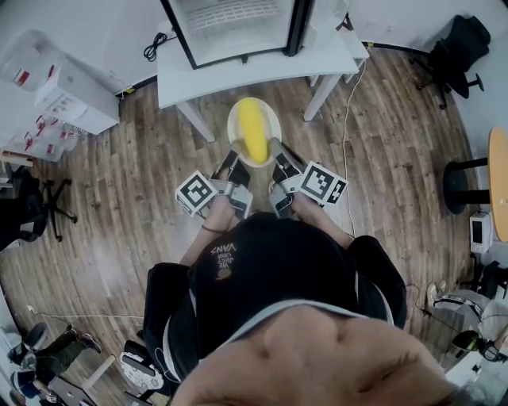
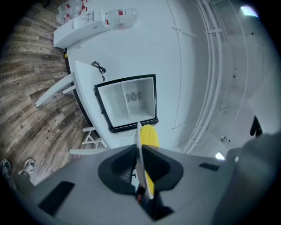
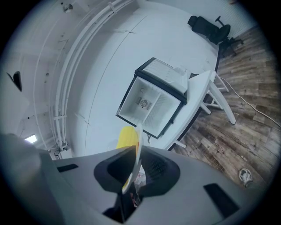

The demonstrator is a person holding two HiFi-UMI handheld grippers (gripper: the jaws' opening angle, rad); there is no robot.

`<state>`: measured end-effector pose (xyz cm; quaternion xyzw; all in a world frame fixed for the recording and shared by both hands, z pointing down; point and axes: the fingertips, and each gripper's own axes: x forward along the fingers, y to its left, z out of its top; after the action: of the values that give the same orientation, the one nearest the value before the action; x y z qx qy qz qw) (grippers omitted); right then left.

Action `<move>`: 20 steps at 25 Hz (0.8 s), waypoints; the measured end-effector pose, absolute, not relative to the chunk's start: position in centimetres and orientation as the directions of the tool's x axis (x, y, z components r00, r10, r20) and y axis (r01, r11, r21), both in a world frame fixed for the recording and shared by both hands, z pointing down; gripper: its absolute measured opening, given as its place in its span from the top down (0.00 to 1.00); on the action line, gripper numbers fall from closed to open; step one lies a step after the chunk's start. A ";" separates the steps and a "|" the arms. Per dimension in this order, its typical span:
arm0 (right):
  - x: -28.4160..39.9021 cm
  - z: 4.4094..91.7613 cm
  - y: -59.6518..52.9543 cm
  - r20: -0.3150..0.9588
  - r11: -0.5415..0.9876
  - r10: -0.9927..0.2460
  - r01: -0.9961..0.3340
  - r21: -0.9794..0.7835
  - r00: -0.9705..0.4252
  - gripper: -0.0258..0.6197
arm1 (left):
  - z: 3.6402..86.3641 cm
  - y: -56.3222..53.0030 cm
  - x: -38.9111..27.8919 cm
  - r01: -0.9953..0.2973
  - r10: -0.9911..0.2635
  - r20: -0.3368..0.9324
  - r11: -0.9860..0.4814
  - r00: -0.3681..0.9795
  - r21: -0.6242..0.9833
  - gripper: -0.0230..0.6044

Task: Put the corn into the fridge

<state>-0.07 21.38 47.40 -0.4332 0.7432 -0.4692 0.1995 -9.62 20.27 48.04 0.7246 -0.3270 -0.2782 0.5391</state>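
Observation:
A yellow corn cob point(image 1: 254, 131) lies on a round white plate point(image 1: 232, 127) held out in front of the person. My left gripper point(image 1: 232, 164) is shut on the plate's near-left rim and my right gripper point(image 1: 278, 161) is shut on its near-right rim. In the left gripper view the plate point(image 2: 139, 149) shows edge-on between the jaws, with the corn point(image 2: 150, 135) behind it. The right gripper view shows the same: plate edge point(image 3: 137, 151) and corn point(image 3: 127, 137). The small fridge point(image 1: 235, 24) stands open on a white table point(image 1: 238, 73) just beyond the plate, its white inside point(image 2: 131, 99) bare.
A black cable point(image 1: 155, 46) lies on the table left of the fridge. White storage boxes point(image 1: 59, 91) stand at the left and black office chairs point(image 1: 460, 47) at the right. The table's legs point(image 1: 194, 119) stand on wood flooring below the plate.

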 end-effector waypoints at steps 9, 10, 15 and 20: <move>0.9 47.3 17.0 0.115 0.198 -0.810 -0.454 -0.869 -0.575 0.90 | 48.0 16.2 -8.7 -0.184 -0.794 -0.042 -0.192 0.606 0.964 0.89; 1.1 47.3 16.4 0.115 0.201 -0.808 -0.454 -0.868 -0.577 0.90 | 48.0 15.7 -8.5 -0.184 -0.795 -0.044 -0.193 0.604 0.964 0.89; 2.0 47.1 13.9 0.112 0.212 -0.801 -0.455 -0.865 -0.588 0.90 | 47.7 13.3 -7.6 -0.182 -0.801 -0.050 -0.196 0.597 0.963 0.89; 3.2 47.1 11.0 0.112 0.219 -0.793 -0.452 -0.865 -0.598 0.90 | 47.7 10.4 -6.2 -0.181 -0.806 -0.058 -0.202 0.589 0.963 0.89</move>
<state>3.24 10.99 47.12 -0.4099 0.7595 -0.4715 0.1810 -6.21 10.42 47.66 0.7168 -0.3442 -0.2950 0.5299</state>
